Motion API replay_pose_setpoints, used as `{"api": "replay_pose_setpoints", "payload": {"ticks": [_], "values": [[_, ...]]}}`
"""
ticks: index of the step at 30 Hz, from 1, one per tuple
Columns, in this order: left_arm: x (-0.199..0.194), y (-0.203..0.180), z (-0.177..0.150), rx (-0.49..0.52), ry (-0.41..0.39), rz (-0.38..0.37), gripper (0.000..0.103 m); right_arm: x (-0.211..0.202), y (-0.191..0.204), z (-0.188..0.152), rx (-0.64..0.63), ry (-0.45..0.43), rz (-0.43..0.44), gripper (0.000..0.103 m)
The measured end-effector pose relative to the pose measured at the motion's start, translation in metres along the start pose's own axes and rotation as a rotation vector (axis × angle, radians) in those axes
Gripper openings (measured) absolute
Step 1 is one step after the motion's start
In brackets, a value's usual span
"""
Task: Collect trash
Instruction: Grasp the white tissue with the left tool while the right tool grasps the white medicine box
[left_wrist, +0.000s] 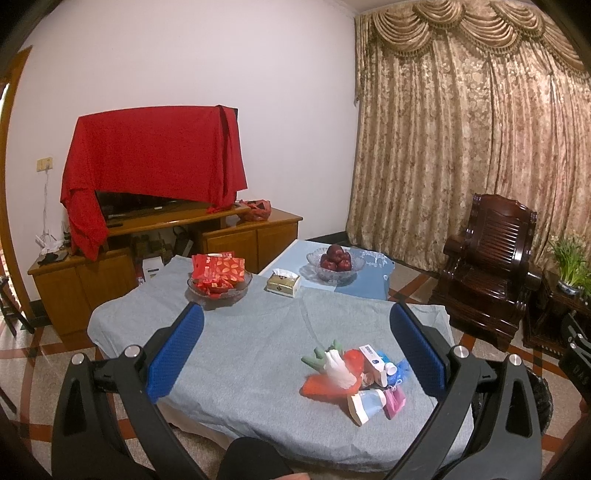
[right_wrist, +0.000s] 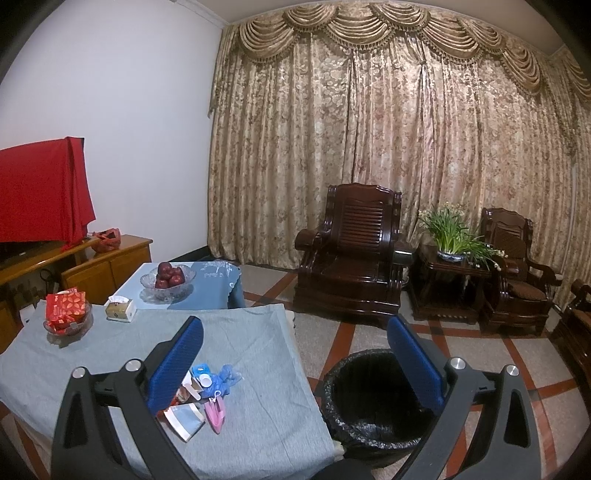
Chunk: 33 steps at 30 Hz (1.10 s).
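A heap of trash (left_wrist: 356, 376) lies on the grey-clothed table (left_wrist: 240, 332): red wrapper, white tissue, a small white box, blue plastic, a pink packet, a blue-and-white carton. My left gripper (left_wrist: 295, 339) hovers open above the table, the heap just inside its right finger. In the right wrist view the same heap (right_wrist: 207, 391) sits by the left finger of my right gripper (right_wrist: 295, 347), which is open and empty. A black-lined trash bin (right_wrist: 373, 402) stands on the floor right of the table, under the right gripper's right finger.
A glass bowl of red packets (left_wrist: 218, 280), a tissue box (left_wrist: 283, 283) and a bowl of apples (left_wrist: 335, 263) sit farther back. A TV cabinet (left_wrist: 166, 243) stands behind, dark wooden armchairs (right_wrist: 351, 254) and a plant (right_wrist: 448, 236) to the right.
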<state>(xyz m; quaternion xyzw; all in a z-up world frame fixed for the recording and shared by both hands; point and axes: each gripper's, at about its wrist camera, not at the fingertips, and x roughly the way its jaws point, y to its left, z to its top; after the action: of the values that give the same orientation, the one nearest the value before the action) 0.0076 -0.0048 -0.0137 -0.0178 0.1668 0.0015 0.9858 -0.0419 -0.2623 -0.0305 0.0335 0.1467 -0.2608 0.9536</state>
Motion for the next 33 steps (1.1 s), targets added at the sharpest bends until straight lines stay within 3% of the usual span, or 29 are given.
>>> {"api": "replay_pose_setpoints", "payload": {"ticks": [8, 12, 19, 20, 25, 30, 33], "values": [[0.010, 0.003, -0.006, 0.002, 0.043, 0.004, 0.098, 0.012, 0.007, -0.002, -0.039, 0.041, 0.057, 0.097], [0.029, 0.008, -0.015, 0.005, 0.102, 0.001, 0.098, 0.030, 0.015, -0.010, -0.059, 0.087, 0.122, 0.097], [0.078, 0.020, -0.060, 0.020, 0.243, -0.026, 0.098, 0.079, 0.032, -0.042, -0.098, 0.213, 0.219, 0.096], [0.085, 0.020, -0.066, 0.026, 0.259, -0.027, 0.098, 0.086, 0.034, -0.048, -0.100, 0.235, 0.233, 0.094], [0.109, 0.024, -0.082, 0.007, 0.288, -0.073, 0.098, 0.115, 0.048, -0.068, -0.115, 0.323, 0.296, 0.064], [0.138, 0.018, -0.096, 0.015, 0.320, -0.094, 0.098, 0.146, 0.063, -0.090, -0.120, 0.391, 0.373, 0.050], [0.165, 0.010, -0.106, 0.014, 0.358, -0.113, 0.098, 0.163, 0.074, -0.103, -0.123, 0.416, 0.418, 0.048]]}}
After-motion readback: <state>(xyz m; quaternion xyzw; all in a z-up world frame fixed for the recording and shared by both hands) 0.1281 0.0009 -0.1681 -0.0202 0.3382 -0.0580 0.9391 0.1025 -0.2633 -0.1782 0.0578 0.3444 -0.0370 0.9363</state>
